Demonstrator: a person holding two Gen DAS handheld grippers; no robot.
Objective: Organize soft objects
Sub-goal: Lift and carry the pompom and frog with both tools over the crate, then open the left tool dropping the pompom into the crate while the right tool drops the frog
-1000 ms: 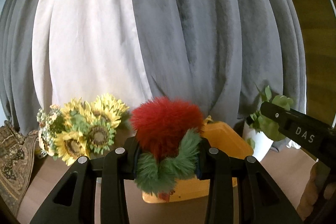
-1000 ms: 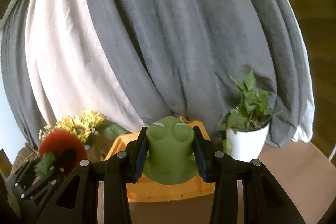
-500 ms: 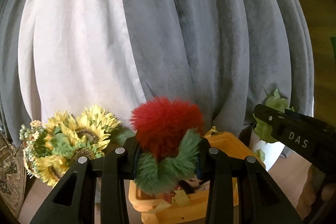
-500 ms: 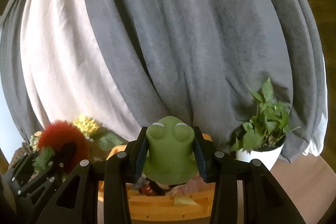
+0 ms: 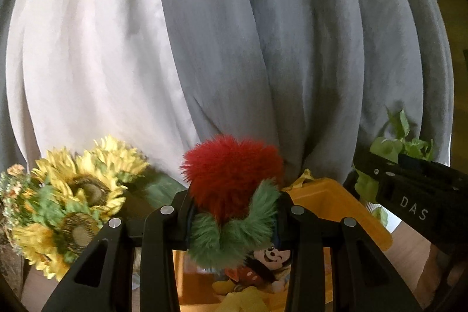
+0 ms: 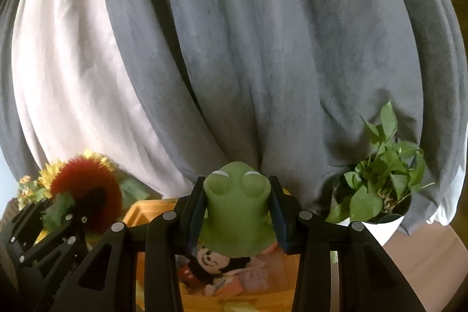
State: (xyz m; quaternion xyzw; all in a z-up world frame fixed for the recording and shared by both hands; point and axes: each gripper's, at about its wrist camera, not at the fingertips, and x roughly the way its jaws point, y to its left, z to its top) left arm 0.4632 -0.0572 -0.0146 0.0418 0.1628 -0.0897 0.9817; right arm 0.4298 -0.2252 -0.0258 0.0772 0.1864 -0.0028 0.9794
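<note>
My left gripper (image 5: 232, 220) is shut on a fluffy red and green plush toy (image 5: 231, 180) and holds it above the orange bin (image 5: 345, 209). My right gripper (image 6: 237, 218) is shut on a green frog toy (image 6: 235, 212) and holds it above the same bin (image 6: 140, 212). A Mickey Mouse plush (image 6: 213, 262) and other soft toys lie inside the bin; Mickey also shows in the left wrist view (image 5: 270, 256). The left gripper with the red toy (image 6: 84, 192) appears at the left of the right wrist view. The right gripper body (image 5: 415, 203) appears at the right of the left wrist view.
A bunch of sunflowers (image 5: 73, 201) stands left of the bin. A potted green plant (image 6: 380, 186) in a white pot stands right of it. Grey and white curtains (image 6: 234, 48) hang close behind. Wooden floor (image 6: 424, 259) shows at the right.
Both grippers have moved forward and tilted down over the bin with their toys still held. The bin's inside and the Mickey plush have come into view.
</note>
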